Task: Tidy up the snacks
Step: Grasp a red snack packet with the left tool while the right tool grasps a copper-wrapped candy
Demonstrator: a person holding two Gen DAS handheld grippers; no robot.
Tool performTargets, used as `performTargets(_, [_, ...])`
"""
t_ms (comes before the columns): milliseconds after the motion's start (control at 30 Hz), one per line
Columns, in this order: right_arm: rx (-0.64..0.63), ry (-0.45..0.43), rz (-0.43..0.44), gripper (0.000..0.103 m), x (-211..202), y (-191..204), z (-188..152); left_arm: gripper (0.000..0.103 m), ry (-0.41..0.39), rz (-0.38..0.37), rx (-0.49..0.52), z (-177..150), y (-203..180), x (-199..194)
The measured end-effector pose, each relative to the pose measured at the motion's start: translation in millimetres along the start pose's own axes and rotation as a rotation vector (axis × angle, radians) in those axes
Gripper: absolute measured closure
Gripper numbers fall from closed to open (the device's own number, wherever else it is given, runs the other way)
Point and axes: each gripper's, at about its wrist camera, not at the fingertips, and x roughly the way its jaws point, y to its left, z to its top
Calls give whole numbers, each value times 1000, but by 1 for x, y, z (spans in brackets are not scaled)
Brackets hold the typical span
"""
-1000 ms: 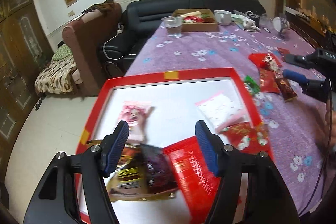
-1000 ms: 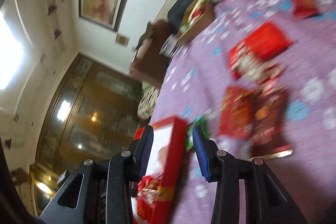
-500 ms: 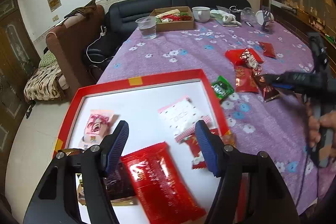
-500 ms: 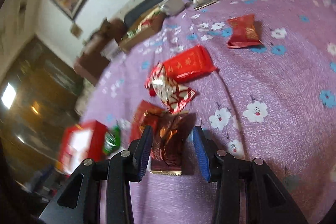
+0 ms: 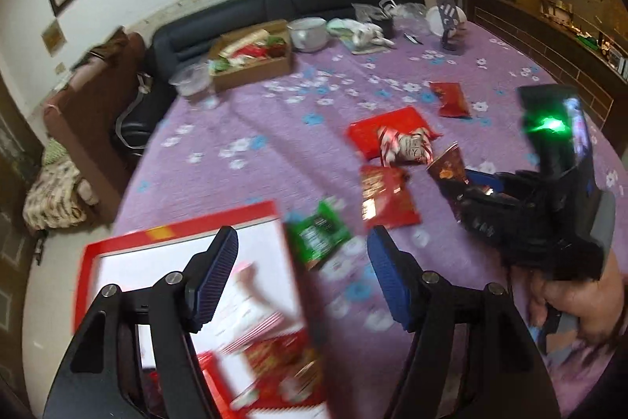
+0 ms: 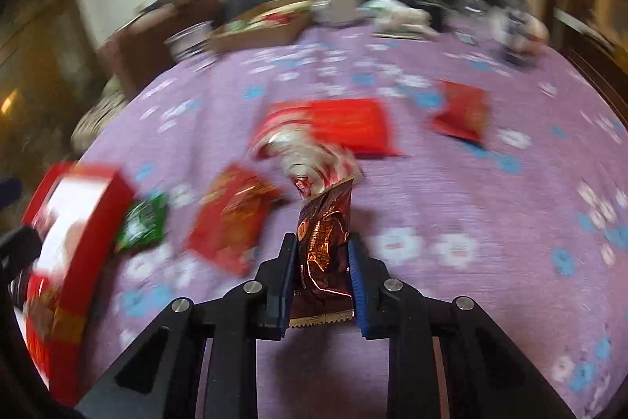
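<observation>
My right gripper (image 6: 321, 275) pinches a brown bar (image 6: 322, 246); both pads press its flanks near the lower half. The bar's long axis runs forward along my fingers: its serrated end sits back between the jaws toward the camera, and its far end sticks out past the fingertips, tilted slightly right. In the left view the same bar (image 5: 447, 165) projects up and left out of the right gripper (image 5: 471, 195), and it looks lifted clear of the cloth (image 5: 274, 144).

My left gripper (image 5: 302, 277) is spread wide and holds nothing. Between and below its fingers lies the red tray (image 5: 176, 236), with several packs already inside, blurred; I make out red ones and a pale one, count uncertain. Just past my right finger of that gripper, touching or just beside the tray's edge, lies a green pack (image 5: 318, 234); I cannot tell which.

Progress, judged: partly done. Some snacks are in the tray, one is in hand.

Left on the cloth, ahead of the right jaws:
- red pack (image 6: 231, 222), forward-left, near
- red-and-white pack (image 6: 306, 156), straight ahead, overlapping a large red pack (image 6: 353, 122)
- small red pack (image 6: 461, 114), forward-right, well apart
- green pack, far left by the tray (image 6: 78, 230)

Next step, judged: carry the bar leftward to the tray.
</observation>
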Motion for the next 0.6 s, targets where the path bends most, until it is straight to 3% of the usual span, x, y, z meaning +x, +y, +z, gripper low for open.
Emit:
performTargets(67, [122, -18, 8, 79, -3, -28, 3, 35, 40, -24, -11, 10, -9, 18])
performTargets(167, [299, -54, 98, 79, -12, -64, 4, 35, 100, -50, -14, 20, -27, 47])
performTargets(267, [385, -62, 154, 79, -13, -80, 5, 35, 139, -31, 8, 27, -44, 71])
performTargets(533, [424, -63, 244, 79, -15, -80, 6, 35, 215, -62, 26, 30, -61, 105])
performTargets(567, [427, -63, 248, 79, -14, -80, 7, 40, 202, -73, 15, 30, -61, 105])
performTargets(600, [430, -61, 253, 79, -14, -80, 7, 54, 205, -102, 6, 32, -61, 107])
